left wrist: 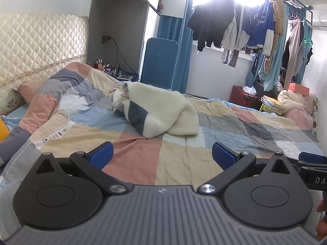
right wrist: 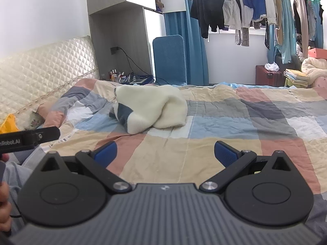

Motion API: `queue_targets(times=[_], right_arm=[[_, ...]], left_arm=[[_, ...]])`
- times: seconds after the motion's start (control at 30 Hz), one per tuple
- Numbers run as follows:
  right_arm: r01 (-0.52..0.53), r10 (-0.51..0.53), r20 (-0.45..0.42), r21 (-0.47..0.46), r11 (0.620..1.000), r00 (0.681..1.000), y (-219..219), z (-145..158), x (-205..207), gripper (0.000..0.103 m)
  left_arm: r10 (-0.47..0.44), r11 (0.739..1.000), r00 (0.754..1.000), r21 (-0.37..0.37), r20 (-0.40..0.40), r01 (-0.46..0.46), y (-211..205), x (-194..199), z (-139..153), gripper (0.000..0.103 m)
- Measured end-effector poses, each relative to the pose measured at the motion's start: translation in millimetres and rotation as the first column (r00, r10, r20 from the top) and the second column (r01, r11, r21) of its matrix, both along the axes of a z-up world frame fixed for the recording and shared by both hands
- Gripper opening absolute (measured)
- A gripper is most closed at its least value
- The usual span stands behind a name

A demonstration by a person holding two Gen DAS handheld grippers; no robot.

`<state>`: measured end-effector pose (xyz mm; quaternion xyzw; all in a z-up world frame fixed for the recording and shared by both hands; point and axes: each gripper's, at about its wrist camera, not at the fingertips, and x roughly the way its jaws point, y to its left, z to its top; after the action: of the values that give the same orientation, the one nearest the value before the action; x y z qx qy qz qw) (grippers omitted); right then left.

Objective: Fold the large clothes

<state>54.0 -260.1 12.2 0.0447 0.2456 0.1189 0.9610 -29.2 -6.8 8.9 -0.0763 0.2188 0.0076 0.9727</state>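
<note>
A: Status of the fold? The fleece garment (left wrist: pixel 161 110) lies in a loose heap toward the far middle of the bed (left wrist: pixel 184 163), cream with dark grey blocks, bunched up with nothing laid flat.

B: Agreed. By my reading no fold has been made; it would first need spreading out, then folding. Everything is left to do. The patchwork quilt (right wrist: pixel 235 122) under it is rumpled but bare on the near side.

A: Left gripper (left wrist: pixel 162 155)?

B: Fingers spread wide, nothing between the blue pads (left wrist: pixel 102 153). It hangs low over the near part of the bed, pointing at the heap, well apart from it.

A: Right gripper (right wrist: pixel 165 153)?

B: Same: fingers wide apart, empty, low over the near quilt, aimed at the garment and well short of it. The two grippers sit side by side; each shows at the edge of the other's view.

A: Surroundings?

B: Quilted headboard (left wrist: pixel 40 47) at far left, blue chair (right wrist: pixel 169 59) beyond the bed, hanging clothes (left wrist: pixel 255 24) at the window, far right. None touches the garment.
</note>
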Motion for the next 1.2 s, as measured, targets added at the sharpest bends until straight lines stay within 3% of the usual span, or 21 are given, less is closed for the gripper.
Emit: queue_targets(times=[0.6, 1.2], right_arm=[[-0.035, 0.035, 0.018, 0.004, 0.999, 0.999, 6.1, 2.4, -7.9, 0.103], [-0.034, 0.034, 0.005, 0.01, 0.999, 0.999, 4.8, 0.3, -3.5, 0.103]], left_arm=[[0.026, 1.0, 0.999, -0.001, 0.028, -0.026, 0.5, -19.3, 10.2, 0.103], [0.023, 1.0, 1.0, 0.008, 0.009, -0.023, -4.7, -10.9, 12.7, 0.103]])
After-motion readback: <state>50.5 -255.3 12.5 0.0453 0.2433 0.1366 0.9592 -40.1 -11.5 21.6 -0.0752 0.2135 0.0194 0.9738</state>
